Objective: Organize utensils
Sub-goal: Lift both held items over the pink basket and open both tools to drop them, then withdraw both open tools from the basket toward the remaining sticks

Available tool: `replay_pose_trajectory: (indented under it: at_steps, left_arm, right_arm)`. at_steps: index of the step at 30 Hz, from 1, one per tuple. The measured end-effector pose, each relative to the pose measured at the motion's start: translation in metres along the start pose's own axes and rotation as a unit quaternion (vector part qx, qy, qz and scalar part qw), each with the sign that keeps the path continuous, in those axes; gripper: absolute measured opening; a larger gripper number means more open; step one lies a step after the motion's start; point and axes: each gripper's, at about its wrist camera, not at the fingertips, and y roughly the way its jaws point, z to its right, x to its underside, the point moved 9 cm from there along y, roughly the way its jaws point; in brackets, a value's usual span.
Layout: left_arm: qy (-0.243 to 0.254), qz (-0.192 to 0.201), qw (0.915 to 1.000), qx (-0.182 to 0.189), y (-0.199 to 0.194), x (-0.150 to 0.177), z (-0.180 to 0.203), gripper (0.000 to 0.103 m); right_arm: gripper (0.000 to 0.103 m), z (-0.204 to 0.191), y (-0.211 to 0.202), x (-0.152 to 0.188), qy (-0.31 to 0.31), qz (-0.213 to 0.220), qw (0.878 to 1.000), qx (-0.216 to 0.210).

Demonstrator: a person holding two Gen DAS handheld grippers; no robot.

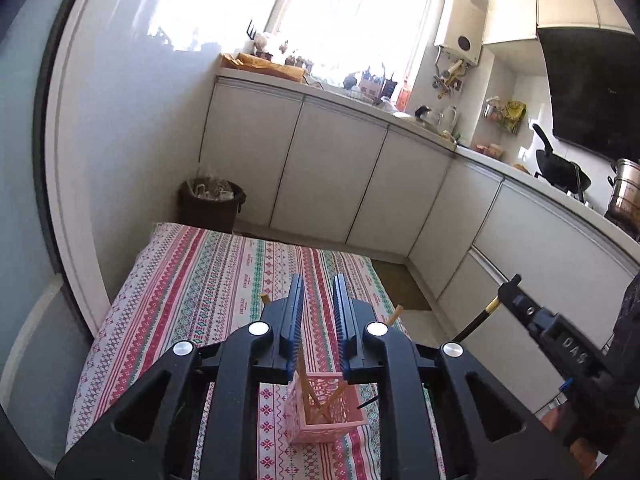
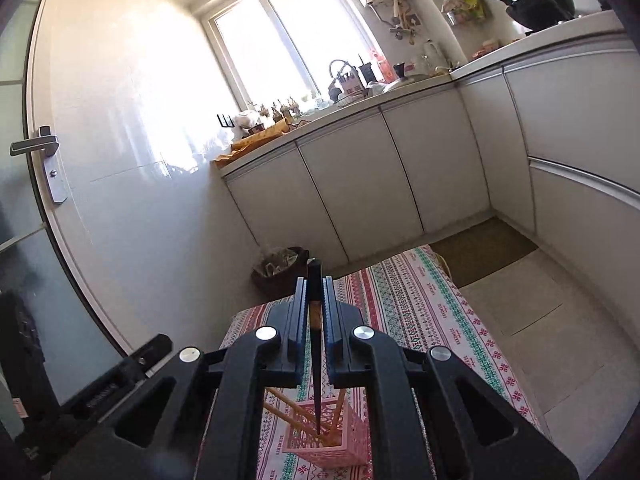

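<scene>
The right hand-held gripper [image 2: 316, 296] pinched a black chopstick [image 2: 314, 280] between its fingers, its tip pointing down into the pink basket [image 2: 344, 450] on the striped tablecloth [image 2: 420, 300] of the desk. The left hand-held gripper [image 1: 318, 300] stood spread, holding nothing, above the same basket. Only the left view showed the wooden chopsticks' [image 1: 394, 314] upper ends; only the right showed the door handle [image 2: 34, 146].

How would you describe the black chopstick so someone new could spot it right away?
Find the table with the striped patterned cloth, then the pink lattice basket on it. The black chopstick is pinched in the right gripper, its thin tip pointing down into the basket. It is dark, while the wooden chopsticks leaning in the basket are pale.
</scene>
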Motion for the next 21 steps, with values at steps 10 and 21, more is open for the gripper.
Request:
replay_pose_trajectory:
  at_steps: [10, 21]
  left_arm:
    - [-0.032, 0.011, 0.9988, -0.035, -0.015, -0.002, -0.036, 0.025]
    - [-0.024, 0.001, 0.9991, -0.035, -0.017, 0.004, -0.035, 0.029]
  right_arm:
    - [0.008, -0.011, 0.030, 0.019, -0.021, -0.016, 1.000, 0.008]
    - [0.038, -0.010, 0.030, 0.029, -0.036, -0.026, 0.999, 0.026]
